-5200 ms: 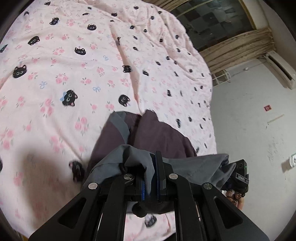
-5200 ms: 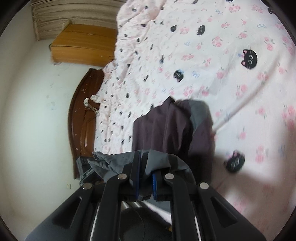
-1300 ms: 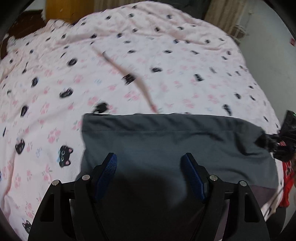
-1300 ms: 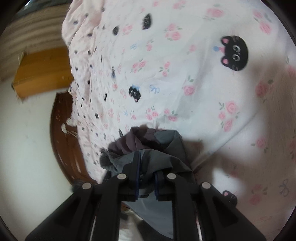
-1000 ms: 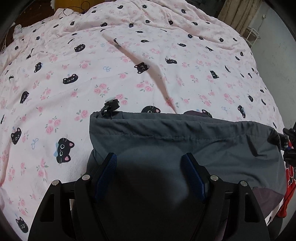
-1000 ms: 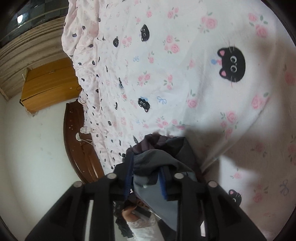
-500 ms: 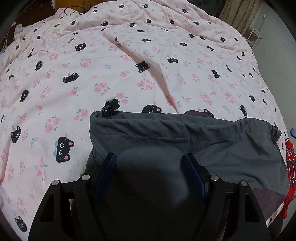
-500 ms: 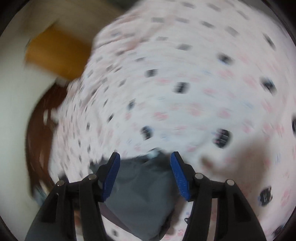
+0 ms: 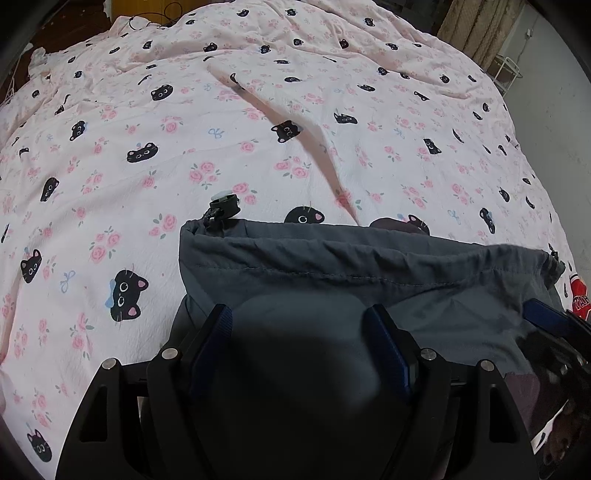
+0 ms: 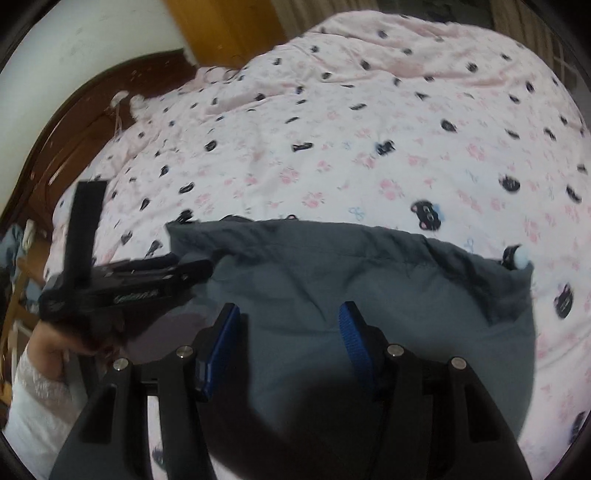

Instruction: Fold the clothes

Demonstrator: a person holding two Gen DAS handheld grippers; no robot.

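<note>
I've got both grippers over the near edge of the bed, w/ the grey garment spread flat under them on the pink cat-print bedspread. Its gathered drawstring hem runs left to right across the far side of the cloth. A black cord stopper sits at the hem's far-left corner in the left wrist view, resting on the bedspread just past the fabric. A bit of dark purple cloth peeks out beyond the hem, right of centre.

Left gripper: fingers spread wide, blue pads well apart, nothing between them, just hovering above the grey fabric. Can't tell if the tips touch the cloth.

Right gripper: also spread wide, empty, blue pads apart over the same garment. This view is a bit blurred. From here the left gripper shows at the left side, lying along the garment's left edge, w/ a hand holding it and a white sleeve below.

In the left wrist view the right gripper's blue pad pokes in at the right edge, near a red piece of clothing at the bed's right side.

Far bg: wooden headboard, wooden cabinet.
</note>
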